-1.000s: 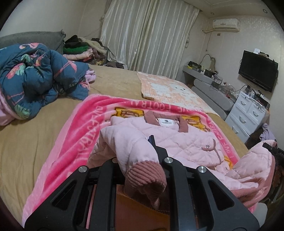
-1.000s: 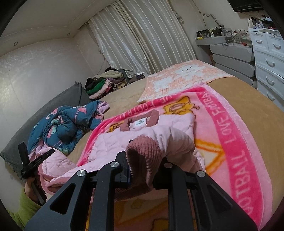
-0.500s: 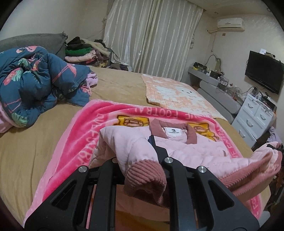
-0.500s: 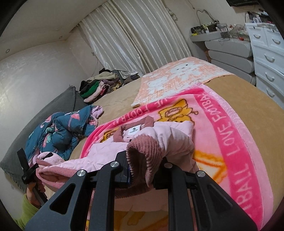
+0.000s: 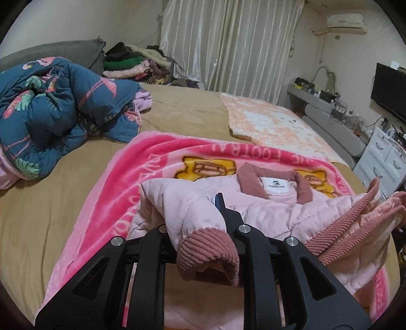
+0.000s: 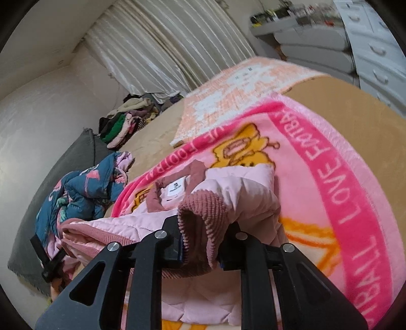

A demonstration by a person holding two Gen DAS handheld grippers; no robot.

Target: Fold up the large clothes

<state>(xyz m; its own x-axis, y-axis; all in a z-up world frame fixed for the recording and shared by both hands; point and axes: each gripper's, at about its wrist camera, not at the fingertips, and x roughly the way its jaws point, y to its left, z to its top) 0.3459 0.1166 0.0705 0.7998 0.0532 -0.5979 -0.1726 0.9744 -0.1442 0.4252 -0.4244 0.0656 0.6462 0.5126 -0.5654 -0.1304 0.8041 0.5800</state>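
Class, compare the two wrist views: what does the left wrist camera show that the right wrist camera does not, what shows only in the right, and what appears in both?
Only the left wrist view shows the television and air conditioner.

Only the right wrist view shows the left gripper from outside, low at its left edge.

Both show the pink jacket, each cuff clamped in that view's gripper, the pink blanket, the blue quilt and the curtains.

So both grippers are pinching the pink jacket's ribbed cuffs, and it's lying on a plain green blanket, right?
Not quite: the blanket is bright pink with lettering and a cartoon print, as the left wrist view shows. Both the left gripper and the right gripper do pinch the pink jacket by its ribbed cuffs.
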